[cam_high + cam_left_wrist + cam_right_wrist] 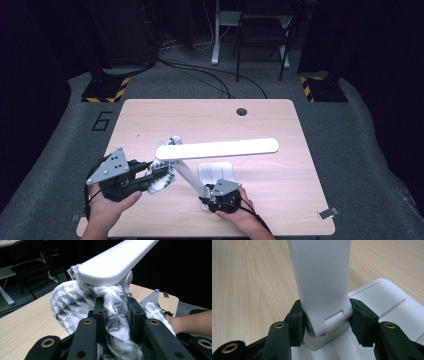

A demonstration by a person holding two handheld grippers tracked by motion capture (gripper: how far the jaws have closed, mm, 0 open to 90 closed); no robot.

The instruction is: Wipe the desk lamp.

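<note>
A white desk lamp stands on the wooden table (280, 200), its long head (217, 148) level above its flat base (216, 172). My left gripper (155, 176) is shut on a white and grey patterned cloth (167, 172), held up against the underside of the head's left end. In the left gripper view the cloth (72, 302) bunches between my jaws (115, 307) right under the lamp head (117, 262). My right gripper (214, 194) is shut on the lamp arm (322, 277) at its hinge, just above the base (387, 305); both pads (297, 322) press its sides.
A round cable hole (242, 111) sits near the table's far edge. A small grey clip (327, 213) lies at the front right corner. Chair and desk legs (260, 45) with cables stand on the floor beyond. The person's right forearm (190, 322) reaches in near the base.
</note>
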